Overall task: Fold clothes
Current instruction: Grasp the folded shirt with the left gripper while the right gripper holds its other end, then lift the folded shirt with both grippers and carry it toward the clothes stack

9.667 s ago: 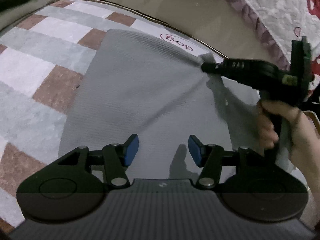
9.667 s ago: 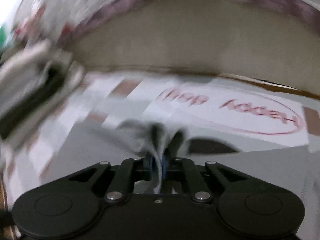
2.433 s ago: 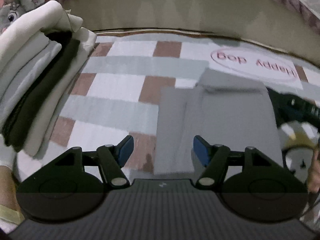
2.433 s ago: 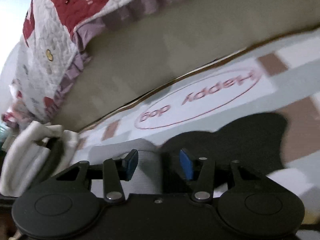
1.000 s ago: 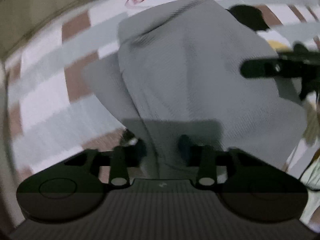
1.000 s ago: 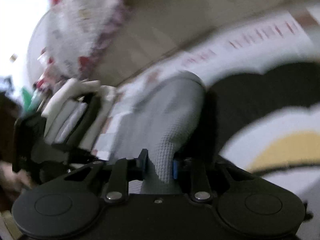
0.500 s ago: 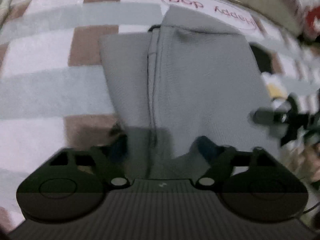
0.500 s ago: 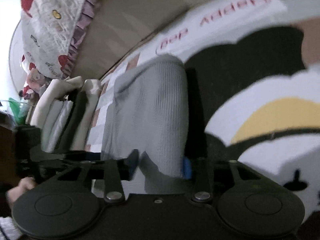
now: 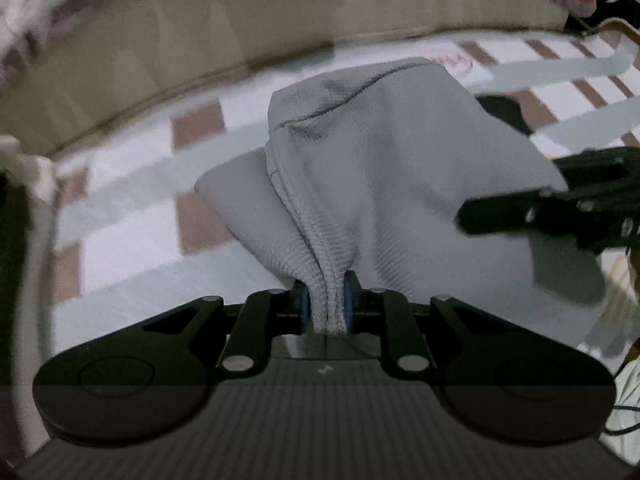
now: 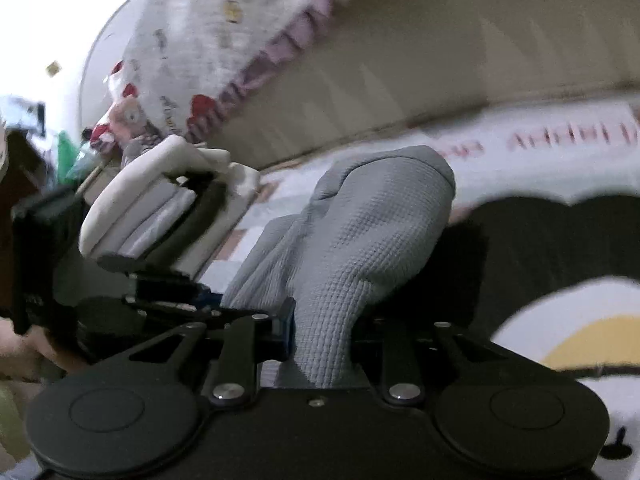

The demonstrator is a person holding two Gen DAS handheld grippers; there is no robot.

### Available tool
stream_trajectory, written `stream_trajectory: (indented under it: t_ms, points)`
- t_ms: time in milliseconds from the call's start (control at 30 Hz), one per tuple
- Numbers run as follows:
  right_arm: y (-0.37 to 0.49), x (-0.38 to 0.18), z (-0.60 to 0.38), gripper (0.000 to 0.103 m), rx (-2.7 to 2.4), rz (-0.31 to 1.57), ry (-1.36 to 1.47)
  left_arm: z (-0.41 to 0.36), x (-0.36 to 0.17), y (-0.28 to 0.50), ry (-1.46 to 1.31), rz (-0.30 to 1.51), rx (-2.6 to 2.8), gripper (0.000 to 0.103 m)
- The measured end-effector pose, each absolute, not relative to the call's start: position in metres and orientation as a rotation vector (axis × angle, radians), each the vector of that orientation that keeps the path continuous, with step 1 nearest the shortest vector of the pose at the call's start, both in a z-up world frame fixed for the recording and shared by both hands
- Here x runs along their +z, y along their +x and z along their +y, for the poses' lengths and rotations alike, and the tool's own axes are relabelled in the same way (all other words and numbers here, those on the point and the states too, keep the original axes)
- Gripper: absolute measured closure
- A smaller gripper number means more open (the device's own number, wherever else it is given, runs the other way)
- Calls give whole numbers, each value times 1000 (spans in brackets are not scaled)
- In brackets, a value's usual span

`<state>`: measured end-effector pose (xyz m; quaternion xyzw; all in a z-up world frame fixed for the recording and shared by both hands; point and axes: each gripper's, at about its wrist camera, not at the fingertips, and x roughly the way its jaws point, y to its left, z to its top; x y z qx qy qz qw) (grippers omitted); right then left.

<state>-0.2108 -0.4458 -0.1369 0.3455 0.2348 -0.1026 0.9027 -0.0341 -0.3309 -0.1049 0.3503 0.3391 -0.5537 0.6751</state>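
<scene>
Grips just landed: left gripper [image 9: 326,312] and right gripper [image 10: 322,332] now pinch the grey garment's [image 9: 380,168] near edge, lifting for another fold

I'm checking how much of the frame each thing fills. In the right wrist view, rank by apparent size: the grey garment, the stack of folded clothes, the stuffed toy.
1. Grey garment, though it is nearest the camera.
2. Stack of folded clothes.
3. Stuffed toy, small and blurred.

The garment [image 9: 400,184] is plain grey with a fine waffle texture. The rug [image 9: 132,240] beneath is checked in white, pale grey-green and brown, with blurred red lettering, and the quilt [image 10: 224,32] looks white with red patches.
</scene>
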Motion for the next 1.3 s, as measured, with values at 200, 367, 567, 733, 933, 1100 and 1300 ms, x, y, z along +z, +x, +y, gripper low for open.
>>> stream_trajectory:
  t_ms: [200, 367, 567, 733, 933, 1100, 1300]
  points:
    - [-224, -76, -412, 76, -260, 383, 671, -298, -31, -77, 837, 508, -1220, 88]
    - [-250, -20, -387, 76, -261, 302, 652, -237, 16, -118, 790, 230, -1272, 87]
    - [-233, 17, -352, 76, -198, 288, 558, -204, 16, -60, 594, 317, -1164, 88]
    - [-170, 41, -322, 76, -142, 348, 461, -170, 20, -25, 557, 221, -986, 88]
    - [-93, 86, -277, 77, 13, 332, 324, -122, 53, 19, 611, 123, -777, 88]
    - [-36, 109, -273, 77, 128, 251, 299, -115, 127, 86, 762, 153, -742, 88]
    - [59, 113, -298, 77, 190, 156, 534, -149, 161, 192, 776, 255, -664, 87]
